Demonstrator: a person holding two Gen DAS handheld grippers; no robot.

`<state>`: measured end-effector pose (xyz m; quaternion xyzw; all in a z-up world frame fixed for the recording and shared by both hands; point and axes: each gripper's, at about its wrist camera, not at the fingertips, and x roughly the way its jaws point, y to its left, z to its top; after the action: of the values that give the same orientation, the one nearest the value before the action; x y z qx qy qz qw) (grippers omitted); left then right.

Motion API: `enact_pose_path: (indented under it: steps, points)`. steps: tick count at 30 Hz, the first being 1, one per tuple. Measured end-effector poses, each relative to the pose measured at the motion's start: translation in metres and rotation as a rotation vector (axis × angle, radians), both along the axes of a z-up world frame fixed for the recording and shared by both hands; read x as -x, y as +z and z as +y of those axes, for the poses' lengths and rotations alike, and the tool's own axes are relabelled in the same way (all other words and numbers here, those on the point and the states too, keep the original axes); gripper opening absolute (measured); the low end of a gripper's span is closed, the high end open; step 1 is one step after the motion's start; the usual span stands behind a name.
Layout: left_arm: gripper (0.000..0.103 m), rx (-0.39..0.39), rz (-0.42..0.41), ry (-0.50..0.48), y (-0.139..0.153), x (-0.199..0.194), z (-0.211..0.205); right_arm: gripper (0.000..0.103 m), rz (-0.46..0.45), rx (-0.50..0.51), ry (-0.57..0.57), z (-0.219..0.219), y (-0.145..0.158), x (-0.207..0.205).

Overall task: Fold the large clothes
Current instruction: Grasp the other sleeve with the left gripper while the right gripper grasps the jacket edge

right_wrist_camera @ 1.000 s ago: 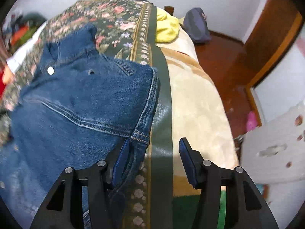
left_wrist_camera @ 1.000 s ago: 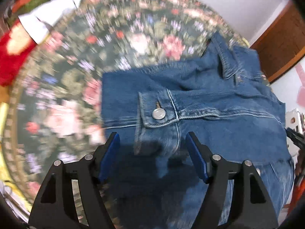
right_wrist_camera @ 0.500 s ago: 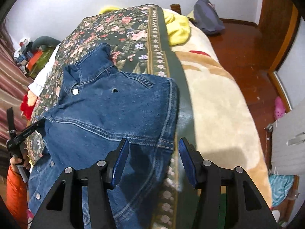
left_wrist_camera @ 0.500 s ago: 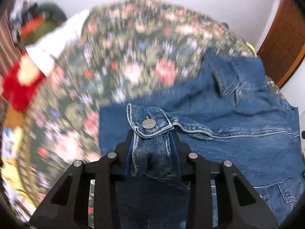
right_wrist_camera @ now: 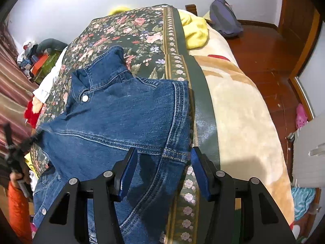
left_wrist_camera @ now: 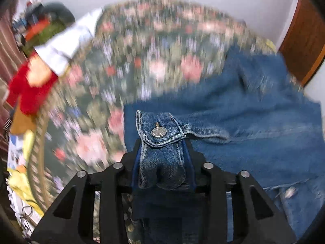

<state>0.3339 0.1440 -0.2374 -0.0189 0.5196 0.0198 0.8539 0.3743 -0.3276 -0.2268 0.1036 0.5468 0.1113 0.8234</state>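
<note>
Left wrist view: left gripper point(left_wrist_camera: 162, 162) jaws clamp the jacket cuff point(left_wrist_camera: 160, 130) at frame centre. Right gripper point(right_wrist_camera: 161, 170) jaws gape above the denim jacket point(right_wrist_camera: 121, 118) on the bed point(right_wrist_camera: 239, 105).

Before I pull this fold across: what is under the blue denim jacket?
The blue denim jacket lies on the dark floral bedspread, which shows around its collar and right edge. What lies beneath its middle is covered. The left gripper pinches the buttoned cuff; the right gripper hangs open.
</note>
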Motion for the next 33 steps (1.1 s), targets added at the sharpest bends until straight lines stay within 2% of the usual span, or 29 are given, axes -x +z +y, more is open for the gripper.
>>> enact_pose_path:
  steps: [2,4,7,11,12,13,16,18,21,23,25,26,28,29,30,31,32,33]
  points:
    - [0.048,-0.009,0.062,-0.016,-0.022,0.003,-0.001,0.051,0.003,0.002,0.005,0.001,0.000,-0.001]
    - [0.052,-0.032,0.074,-0.026,-0.030,0.006,0.000,0.051,0.001,0.011,0.013,0.003,0.001,-0.003]
    - [0.063,-0.081,0.060,-0.046,-0.017,0.007,0.002,0.051,-0.007,0.026,0.025,0.006,0.003,-0.009]
    - [0.070,-0.138,0.011,-0.066,0.009,0.000,0.013,0.051,-0.026,0.024,0.031,0.009,0.007,-0.023]
    - [0.075,-0.141,0.000,-0.066,0.015,-0.004,0.018,0.051,-0.030,0.022,0.029,0.009,0.008,-0.026]
    - [0.080,-0.137,-0.006,-0.067,0.019,-0.009,0.024,0.051,-0.033,0.019,0.027,0.009,0.009,-0.030]
    - [0.086,-0.090,-0.007,-0.077,0.022,-0.026,0.039,0.051,-0.035,0.019,0.010,0.009,0.005,-0.044]
    - [0.086,-0.067,0.013,-0.048,0.012,-0.039,0.051,0.051,-0.012,0.022,-0.002,0.009,-0.002,-0.052]
    - [0.085,0.023,0.064,0.025,-0.015,-0.058,0.072,0.051,0.015,0.020,-0.008,0.008,-0.014,-0.063]
    - [0.082,0.084,0.112,0.024,-0.034,-0.071,0.078,0.051,0.025,0.001,-0.010,0.007,-0.022,-0.068]
    - [0.073,0.105,0.136,0.034,-0.049,-0.080,0.079,0.051,0.021,-0.015,-0.009,0.006,-0.027,-0.071]
    - [0.072,0.122,0.144,0.041,-0.056,-0.085,0.080,0.051,0.016,-0.023,-0.010,0.005,-0.030,-0.072]
    - [0.070,0.144,0.108,0.039,-0.059,-0.090,0.075,0.051,0.004,-0.030,-0.012,0.006,-0.032,-0.072]
    - [0.064,0.171,0.099,0.030,-0.059,-0.093,0.072,0.051,-0.006,-0.031,-0.015,0.006,-0.032,-0.072]
    - [0.053,0.197,0.103,0.025,-0.061,-0.096,0.067,0.048,-0.019,-0.024,-0.016,0.008,-0.032,-0.071]
    - [0.049,0.178,0.101,0.032,-0.062,-0.098,0.063,0.046,-0.030,-0.011,-0.017,0.010,-0.031,-0.071]
    - [0.041,0.145,0.095,0.037,-0.061,-0.100,0.058,0.039,-0.042,0.000,-0.015,0.012,-0.030,-0.070]
    - [0.026,0.134,0.092,0.047,-0.058,-0.101,0.054,0.031,-0.050,0.016,-0.005,0.015,-0.029,-0.069]
